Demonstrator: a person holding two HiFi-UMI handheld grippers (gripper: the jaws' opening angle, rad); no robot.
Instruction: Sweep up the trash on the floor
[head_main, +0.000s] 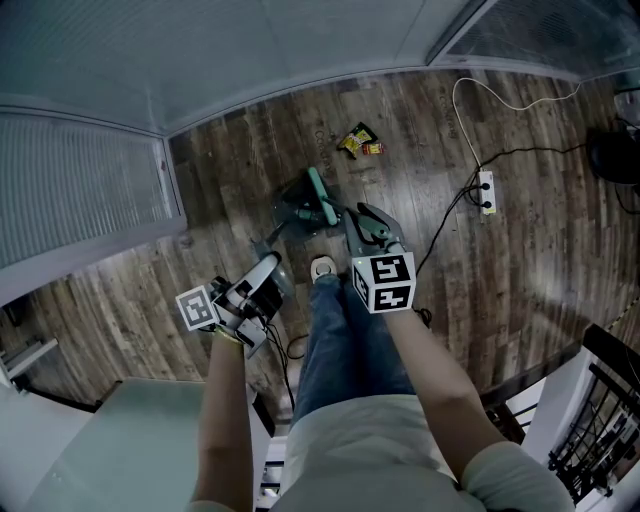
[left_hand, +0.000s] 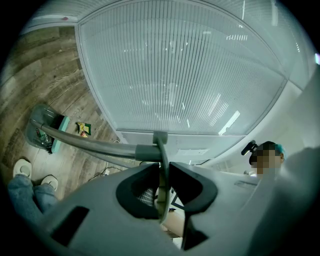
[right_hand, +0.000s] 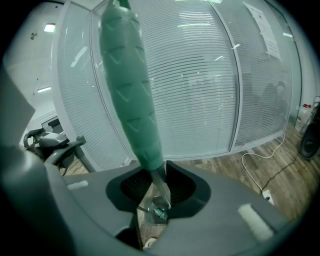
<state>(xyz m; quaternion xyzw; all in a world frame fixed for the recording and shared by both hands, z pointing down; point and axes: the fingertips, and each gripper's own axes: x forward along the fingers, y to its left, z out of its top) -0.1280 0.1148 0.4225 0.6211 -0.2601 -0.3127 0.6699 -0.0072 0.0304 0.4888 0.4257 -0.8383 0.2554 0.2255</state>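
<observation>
A yellow snack wrapper (head_main: 358, 141) lies on the dark wood floor, just beyond a grey dustpan (head_main: 296, 213) and the teal broom (head_main: 322, 196) resting at it. My left gripper (head_main: 272, 262) is shut on the dustpan's long grey handle (left_hand: 100, 146), which runs down to the pan (left_hand: 42, 127), with the wrapper (left_hand: 83, 129) beside it. My right gripper (head_main: 362, 218) is shut on the broom; its teal grip (right_hand: 131, 85) rises out from between the jaws. Some litter shows inside the pan.
A white power strip (head_main: 486, 192) with black and white cables lies to the right of the wrapper. A dark round object (head_main: 615, 155) sits at the far right. Glass walls with blinds (head_main: 80, 190) close the left and back. My shoes (head_main: 322, 268) stand near the pan.
</observation>
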